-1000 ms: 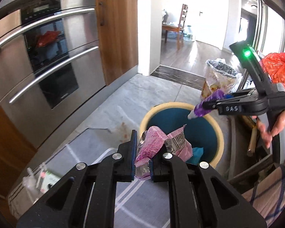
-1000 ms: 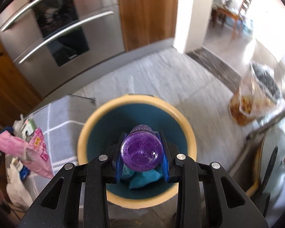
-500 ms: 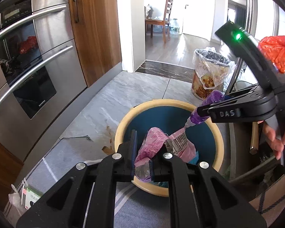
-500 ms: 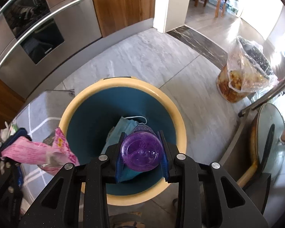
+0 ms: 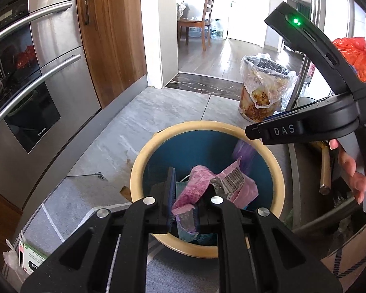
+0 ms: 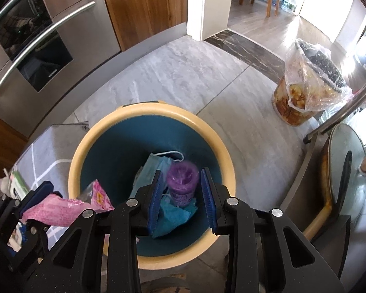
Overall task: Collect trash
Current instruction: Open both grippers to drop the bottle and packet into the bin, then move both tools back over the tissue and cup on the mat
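Blue-padded fingers of the right gripper (image 6: 181, 196) stand apart over the round blue bin with a cream rim (image 6: 225, 156), with nothing pressed between them: the purple plastic bottle (image 6: 182, 182) sits below and clear of both pads, blurred, inside the bin among crumpled light-blue and teal paper (image 6: 173, 213). In the left wrist view the same bottle shows only as a purple smear (image 5: 244, 157) under the tip of the right gripper (image 5: 252, 131), whose handle a person's hand (image 5: 353, 173) grips at the right edge. The left gripper (image 5: 183, 206) has its fingers drawn close together, and a crumpled pink plastic wrapper (image 5: 195, 188) with a barcode is between them; it touches the right-hand pad, and a gap shows at the left one. That wrapper hangs over the bin's mouth, near its near rim; from the right wrist view it juts out over the left rim (image 6: 68, 204). A clear plastic bag of food scraps in a dark basket (image 6: 307, 83) stands well apart on the grey stone floor (image 6: 183, 73), and a stainless steel oven (image 5: 36, 92) is at the left.
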